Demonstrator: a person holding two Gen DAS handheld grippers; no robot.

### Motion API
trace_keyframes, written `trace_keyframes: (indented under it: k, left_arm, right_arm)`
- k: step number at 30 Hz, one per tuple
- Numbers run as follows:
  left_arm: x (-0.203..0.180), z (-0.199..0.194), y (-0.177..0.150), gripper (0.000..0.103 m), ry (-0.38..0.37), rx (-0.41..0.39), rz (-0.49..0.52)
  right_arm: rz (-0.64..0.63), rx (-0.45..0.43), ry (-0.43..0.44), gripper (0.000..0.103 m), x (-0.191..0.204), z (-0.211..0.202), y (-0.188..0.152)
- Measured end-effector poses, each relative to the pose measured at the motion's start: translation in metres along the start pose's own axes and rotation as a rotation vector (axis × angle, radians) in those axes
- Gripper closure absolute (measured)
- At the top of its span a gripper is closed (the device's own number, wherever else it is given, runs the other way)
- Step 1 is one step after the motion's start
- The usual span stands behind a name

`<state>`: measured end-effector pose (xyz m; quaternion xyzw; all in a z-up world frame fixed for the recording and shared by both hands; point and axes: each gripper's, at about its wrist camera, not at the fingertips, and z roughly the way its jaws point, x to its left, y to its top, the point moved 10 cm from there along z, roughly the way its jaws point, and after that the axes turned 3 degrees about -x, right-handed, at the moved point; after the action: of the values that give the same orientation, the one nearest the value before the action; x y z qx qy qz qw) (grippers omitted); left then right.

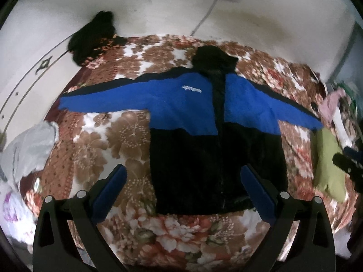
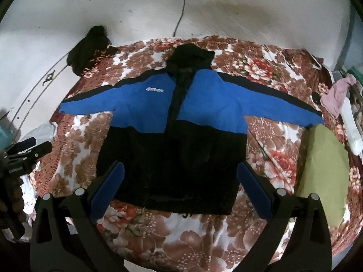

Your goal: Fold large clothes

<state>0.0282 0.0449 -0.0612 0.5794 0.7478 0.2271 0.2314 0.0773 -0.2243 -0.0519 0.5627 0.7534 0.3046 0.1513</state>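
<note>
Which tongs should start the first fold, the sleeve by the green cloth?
Right, probably. The right tongs sit open nearer the green cloth and that sleeve of the jacket; the left tongs, also open, hang farther away.

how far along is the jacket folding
Done: the jacket lies flat on the bedspread, sleeves spread. In hand: nothing; the left gripper and right gripper are open above its hem. Left: every fold.
</note>
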Motion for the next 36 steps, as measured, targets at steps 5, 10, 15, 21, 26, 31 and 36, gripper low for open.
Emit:
trace_keyframes:
  k: [5, 10, 15, 21, 26, 31, 36]
  left_arm:
    - [0.031, -0.008, 0.015, 0.005, 0.083, -0.032, -0.148]
    - [0.068, 0.003, 0.04, 0.005, 0.1, -0.059, -0.209]
    - [0.131, 0.047, 0.064, 0.005, 0.107, -0.045, -0.189]
    - [0.226, 0.114, 0.095, 0.005, 0.077, -0.008, -0.195]
    - [0.315, 0.18, 0.107, 0.005, 0.126, 0.022, -0.233]
    - [0.383, 0.235, 0.102, 0.005, 0.178, 0.035, -0.312]
    - [0.44, 0.279, 0.095, 0.005, 0.207, 0.024, -0.339]
  right_arm:
    - [-0.039, 0.039, 0.02, 0.005, 0.001, 0.007, 0.01]
    - [-0.036, 0.059, 0.022, 0.004, 0.02, 0.041, 0.033]
    - [-0.066, 0.067, -0.018, 0.005, 0.063, 0.089, 0.06]
    - [-0.144, 0.084, -0.05, 0.005, 0.125, 0.15, 0.095]
    - [-0.131, 0.14, -0.113, 0.005, 0.166, 0.214, 0.108]
    - [-0.077, 0.195, -0.101, 0.005, 0.2, 0.278, 0.1]
    - [-0.096, 0.228, -0.102, 0.005, 0.231, 0.339, 0.089]
